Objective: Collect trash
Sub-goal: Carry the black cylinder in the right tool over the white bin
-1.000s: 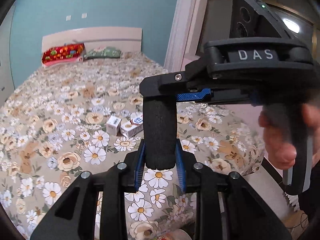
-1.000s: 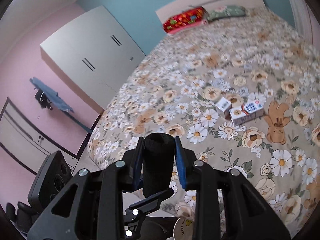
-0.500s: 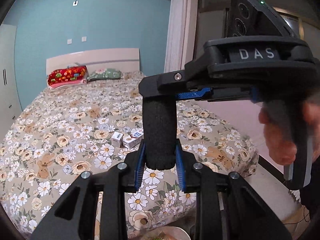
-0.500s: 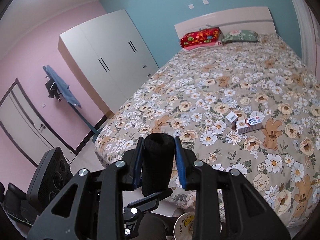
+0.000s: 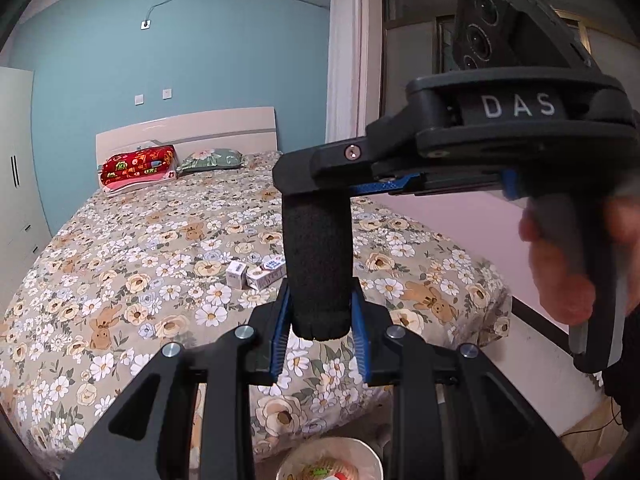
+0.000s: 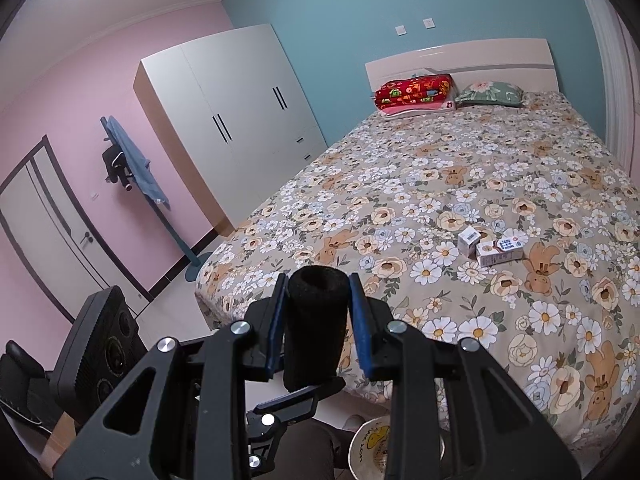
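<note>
Two small white cartons lie side by side on the floral bedspread: a small box (image 5: 235, 274) (image 6: 468, 241) and a longer milk carton (image 5: 267, 275) (image 6: 500, 251). My left gripper (image 5: 319, 322) is clamped on the black foam handle (image 5: 318, 264) of the right device, far short of the cartons. My right gripper (image 6: 316, 308) is clamped on the black foam handle (image 6: 315, 328) of the left device. A white trash bin (image 5: 330, 460) (image 6: 376, 448) with rubbish in it stands on the floor below, at the foot of the bed.
The bed (image 6: 500, 184) fills the room's middle, with a red pillow (image 6: 414, 92) and a green pillow (image 6: 490, 94) at the headboard. A white wardrobe (image 6: 232, 120) stands left of it. A coat stand (image 6: 136, 168) and a door (image 6: 48, 232) are on the pink wall.
Both grippers have drawn back and up from the bed, so the cartons look smaller and farther, and more of the room and the bin shows. Each stays clamped on the other's handle.
</note>
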The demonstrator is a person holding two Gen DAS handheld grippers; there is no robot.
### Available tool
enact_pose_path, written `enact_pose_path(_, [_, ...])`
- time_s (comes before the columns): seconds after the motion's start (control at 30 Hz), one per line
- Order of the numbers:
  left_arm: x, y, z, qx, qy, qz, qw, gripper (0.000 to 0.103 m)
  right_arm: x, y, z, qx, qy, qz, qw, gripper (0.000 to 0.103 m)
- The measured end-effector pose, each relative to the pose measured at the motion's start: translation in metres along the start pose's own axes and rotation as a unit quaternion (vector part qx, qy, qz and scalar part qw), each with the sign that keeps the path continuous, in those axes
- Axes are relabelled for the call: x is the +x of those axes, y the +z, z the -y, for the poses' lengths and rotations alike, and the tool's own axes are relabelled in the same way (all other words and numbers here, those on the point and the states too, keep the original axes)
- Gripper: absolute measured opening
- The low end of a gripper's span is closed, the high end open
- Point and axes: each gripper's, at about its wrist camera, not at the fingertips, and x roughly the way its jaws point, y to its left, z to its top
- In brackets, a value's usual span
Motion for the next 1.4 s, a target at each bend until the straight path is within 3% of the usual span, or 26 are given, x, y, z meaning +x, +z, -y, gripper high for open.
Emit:
enact_pose_path(0.6, [0.020,-0.074,0.014,-0.010,-0.024,-0.061,0.9978,0.030,0.032,-0.085,0.033,0.047,-0.013,-0.042,0.998,0.031])
enact_pose_path(1.4, [0.077,-0.173,0.011,-0.056,-0.059,-0.155,0.9846,0.029,0.107,-0.179,0.100,0.140,-0.017,-0.118,0.983,0.031])
